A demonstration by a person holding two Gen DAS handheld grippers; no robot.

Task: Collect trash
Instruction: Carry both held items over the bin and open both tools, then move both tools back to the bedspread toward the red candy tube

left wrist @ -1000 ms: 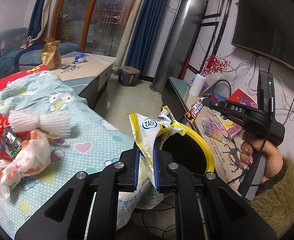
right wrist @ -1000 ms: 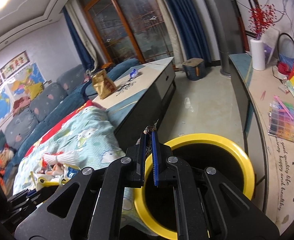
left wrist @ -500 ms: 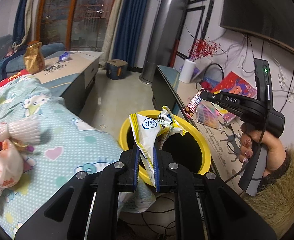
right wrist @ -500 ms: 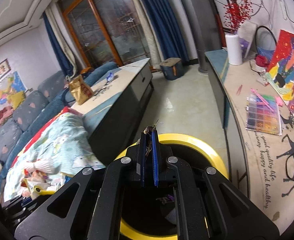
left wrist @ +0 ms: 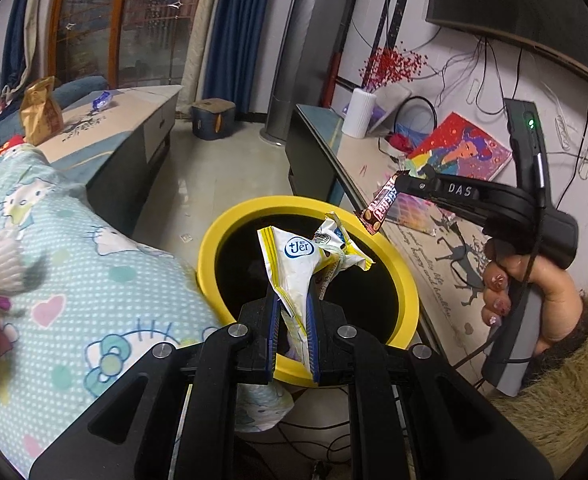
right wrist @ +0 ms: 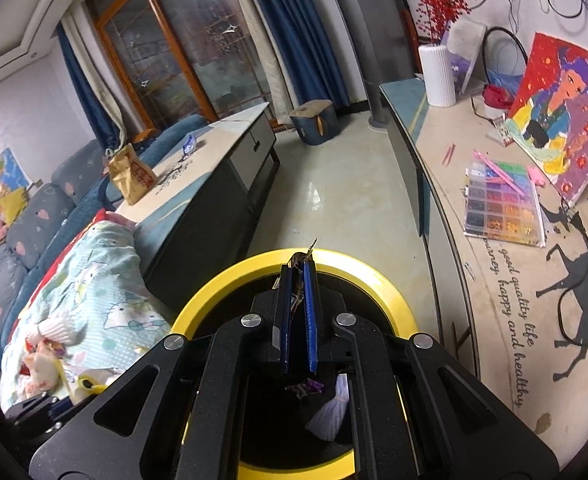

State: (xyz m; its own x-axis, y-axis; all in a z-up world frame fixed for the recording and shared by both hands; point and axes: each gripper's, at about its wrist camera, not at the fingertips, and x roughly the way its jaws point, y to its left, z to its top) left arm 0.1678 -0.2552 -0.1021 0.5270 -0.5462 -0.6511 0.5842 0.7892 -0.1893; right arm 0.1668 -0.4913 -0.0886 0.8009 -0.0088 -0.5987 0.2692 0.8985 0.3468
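We have the left gripper [left wrist: 292, 322] clamped on a white-and-yellow snack wrapper [left wrist: 297, 268], its long axis standing up out of the jaws, directly over the black mouth of the yellow-rimmed bin [left wrist: 214, 240]. Our right gripper [left wrist: 399, 184] pinches a brown candy-bar wrapper [left wrist: 381, 208] by one end; it dangles over the far-right rim, just inside. Both loads look set for release, we judge; left sits more central. More trash lies on the bed [left wrist: 94, 280] beside the bin.
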